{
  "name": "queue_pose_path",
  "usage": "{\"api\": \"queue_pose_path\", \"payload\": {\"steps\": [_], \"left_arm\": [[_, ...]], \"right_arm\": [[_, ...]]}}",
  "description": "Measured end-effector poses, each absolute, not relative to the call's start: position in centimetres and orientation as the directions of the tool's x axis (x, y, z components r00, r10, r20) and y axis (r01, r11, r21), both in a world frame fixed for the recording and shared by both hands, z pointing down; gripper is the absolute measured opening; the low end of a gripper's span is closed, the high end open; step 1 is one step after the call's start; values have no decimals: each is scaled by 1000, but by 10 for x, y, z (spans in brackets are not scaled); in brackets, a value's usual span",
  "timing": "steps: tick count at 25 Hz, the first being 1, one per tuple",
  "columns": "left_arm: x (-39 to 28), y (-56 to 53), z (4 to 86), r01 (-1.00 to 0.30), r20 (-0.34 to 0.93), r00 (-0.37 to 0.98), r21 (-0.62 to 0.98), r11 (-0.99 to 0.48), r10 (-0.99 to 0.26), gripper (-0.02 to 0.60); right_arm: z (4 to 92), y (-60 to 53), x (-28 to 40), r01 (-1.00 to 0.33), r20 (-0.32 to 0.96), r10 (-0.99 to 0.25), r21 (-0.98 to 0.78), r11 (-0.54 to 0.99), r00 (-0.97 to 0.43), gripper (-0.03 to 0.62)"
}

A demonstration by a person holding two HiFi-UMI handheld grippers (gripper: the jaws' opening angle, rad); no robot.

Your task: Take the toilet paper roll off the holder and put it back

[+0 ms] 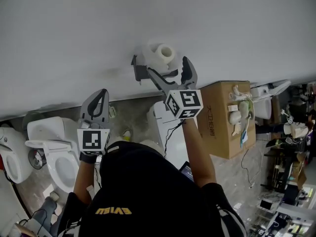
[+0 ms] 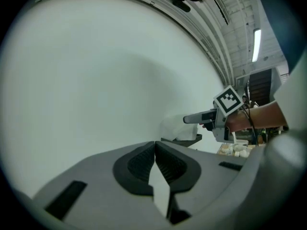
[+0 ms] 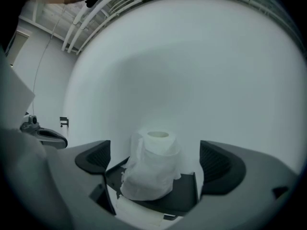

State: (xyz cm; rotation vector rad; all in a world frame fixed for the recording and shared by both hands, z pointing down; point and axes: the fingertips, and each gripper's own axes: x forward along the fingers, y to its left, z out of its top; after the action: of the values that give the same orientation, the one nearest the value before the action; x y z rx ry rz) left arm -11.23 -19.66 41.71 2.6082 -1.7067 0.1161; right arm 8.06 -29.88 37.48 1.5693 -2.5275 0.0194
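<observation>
Black shirt (image 1: pixel 143 196) of the person fills the bottom of the head view, forearms reaching up out of it – one gripper in each hand.

Right gripper (image 1: pixel 168 65): jaws spread wide, nothing clamped. In its own view (image 3: pixel 156 159) the toilet paper roll (image 3: pixel 153 169) stands upright between the two pads, a gap on either side, neither pad touching it. The roll sits on the dark shelf of the holder (image 3: pixel 187 195), core hole up, with loose paper draped down its front (more white paper shows under the shelf, too cut off to tell what). From the head view the roll (image 1: pixel 160 52) is just beyond the fingertips, against the white wall (image 1: pixel 148 19), and the holder (image 1: pixel 140 72) is under the jaws.

Left gripper (image 1: pixel 102 94): jaws pressed together, empty – its own view (image 2: pixel 154 150) shows the ribbed pads meeting with only bare wall ahead. Roll (image 2: pixel 177 128) and right gripper (image 2: pixel 211 116) lie off to its right, well apart from it.

Below the left gripper, a white toilet (image 1: pixel 49 147). Right of the right gripper, a cardboard box (image 1: pixel 222 117) on the floor.
</observation>
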Motion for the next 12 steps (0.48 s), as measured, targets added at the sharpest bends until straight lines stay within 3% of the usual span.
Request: {"api": "queue_pose_path", "payload": {"steps": [12], "left_arm": [[-98,-207,416,-909,69,412,-36,-415,-909,12]], "right_arm": [[382,-322,77,-885,171,-884,102,455,-435,555]]}}
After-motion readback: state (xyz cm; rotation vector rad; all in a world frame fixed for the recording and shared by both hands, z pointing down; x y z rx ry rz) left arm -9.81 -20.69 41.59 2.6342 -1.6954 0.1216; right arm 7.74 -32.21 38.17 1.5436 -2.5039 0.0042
